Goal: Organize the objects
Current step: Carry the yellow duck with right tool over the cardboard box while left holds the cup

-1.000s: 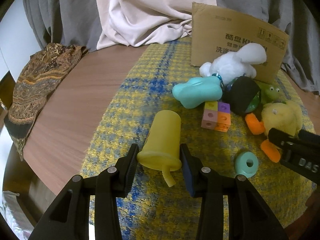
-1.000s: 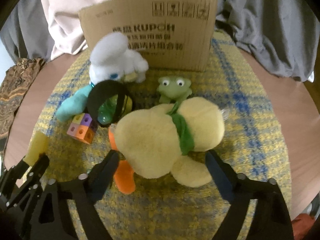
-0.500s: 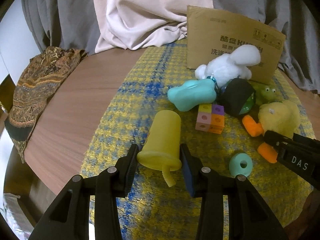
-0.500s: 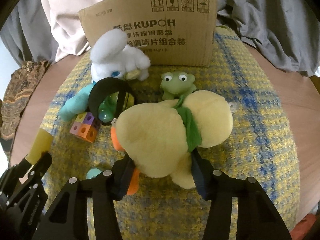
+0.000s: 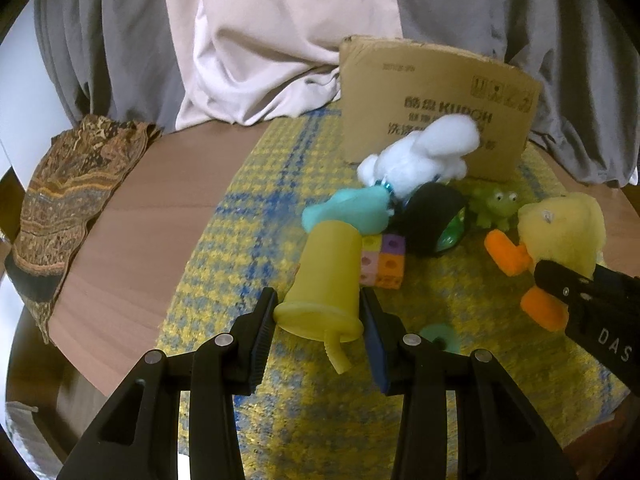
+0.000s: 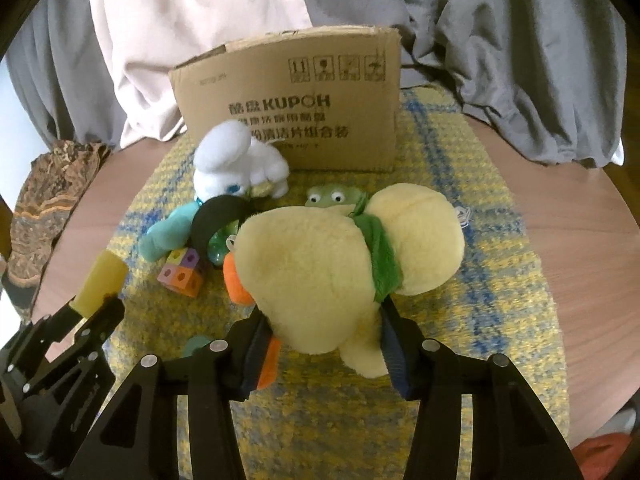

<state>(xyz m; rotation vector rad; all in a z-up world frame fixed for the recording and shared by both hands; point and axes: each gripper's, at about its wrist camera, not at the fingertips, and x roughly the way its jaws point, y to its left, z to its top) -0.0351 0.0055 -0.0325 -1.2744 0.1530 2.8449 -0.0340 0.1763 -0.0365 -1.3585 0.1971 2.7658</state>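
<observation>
clamping a yellow cup (image 5: 326, 280), the left gripper (image 5: 318, 334); right gripper (image 6: 324, 340) squeezes the plush duck (image 6: 344, 256); box (image 6: 304, 112) interior hidden.

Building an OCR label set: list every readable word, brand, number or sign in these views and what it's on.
"KUPOH": brand on the cardboard box, right wrist view.
"11": in the first of four handling-symbol squares at the box's top right; the other three show pictograms only.
Chinese characters beside and below the brand: too blurred to transcribe.
Small print at the box's top left: too small to read.
"DAS": on the right tool, left wrist view.
</observation>
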